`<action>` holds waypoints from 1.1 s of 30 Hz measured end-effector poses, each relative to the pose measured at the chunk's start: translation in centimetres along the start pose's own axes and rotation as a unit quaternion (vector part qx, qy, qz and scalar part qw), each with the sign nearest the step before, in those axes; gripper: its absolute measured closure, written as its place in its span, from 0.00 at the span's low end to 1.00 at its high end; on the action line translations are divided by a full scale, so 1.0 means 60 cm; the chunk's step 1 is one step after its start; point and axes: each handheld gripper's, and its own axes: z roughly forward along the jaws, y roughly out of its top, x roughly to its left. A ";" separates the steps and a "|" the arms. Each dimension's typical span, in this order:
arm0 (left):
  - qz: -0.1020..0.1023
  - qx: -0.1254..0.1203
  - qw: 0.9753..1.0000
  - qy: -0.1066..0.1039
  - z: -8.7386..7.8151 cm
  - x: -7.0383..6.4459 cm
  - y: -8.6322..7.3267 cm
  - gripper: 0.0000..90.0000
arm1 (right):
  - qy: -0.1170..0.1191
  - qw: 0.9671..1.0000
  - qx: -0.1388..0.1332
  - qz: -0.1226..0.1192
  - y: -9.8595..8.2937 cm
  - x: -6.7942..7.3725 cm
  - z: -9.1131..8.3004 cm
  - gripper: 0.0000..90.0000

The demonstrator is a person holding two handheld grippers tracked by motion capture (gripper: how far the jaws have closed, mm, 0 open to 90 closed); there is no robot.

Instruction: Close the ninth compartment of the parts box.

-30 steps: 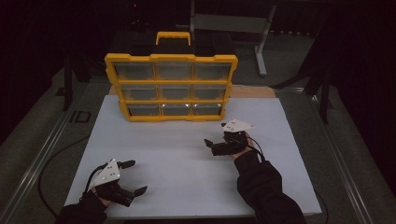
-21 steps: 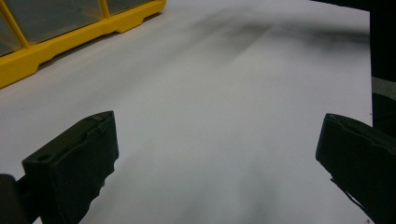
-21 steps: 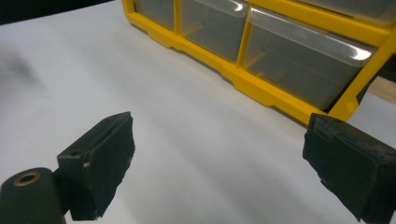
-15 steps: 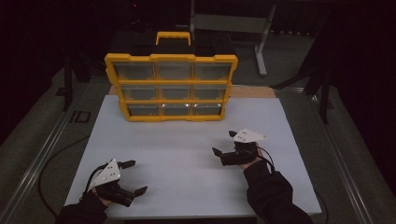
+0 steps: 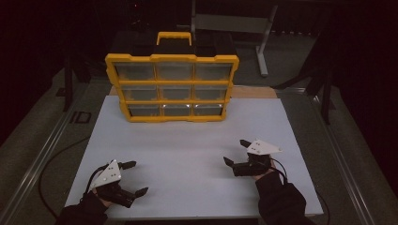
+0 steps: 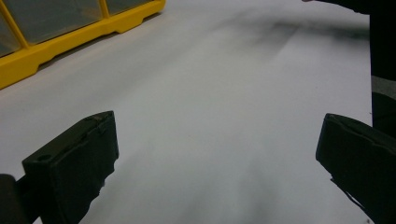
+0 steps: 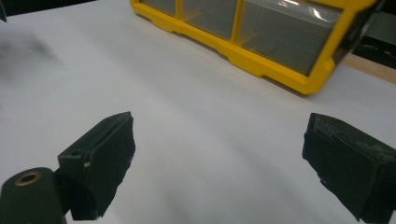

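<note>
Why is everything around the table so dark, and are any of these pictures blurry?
High view: light falls on the white table and yellow drawer box, surroundings near black, bright glints on the bottom drawers. Left gripper view: soft shadows smear across the table, and the left tongs look soft up close. Right gripper view: the right tongs look slightly soft, with glare on a drawer front.

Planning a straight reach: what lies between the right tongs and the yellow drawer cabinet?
Bare white tabletop separates right tongs from yellow plastic drawer cabinet, per high view.
</note>
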 end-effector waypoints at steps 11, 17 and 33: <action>0.000 -0.001 1.000 0.001 -0.001 0.001 0.000 0.00 | -0.020 1.000 0.016 -0.011 -0.038 -0.001 -0.028 0.10; 0.001 -0.002 1.000 0.000 -0.002 0.001 0.000 0.00 | -0.030 0.999 0.023 -0.011 -0.055 0.000 -0.043 0.10; 0.001 -0.005 1.000 0.001 -0.003 0.001 0.001 0.00 | -0.042 0.999 0.033 0.001 -0.097 -0.005 -0.071 0.10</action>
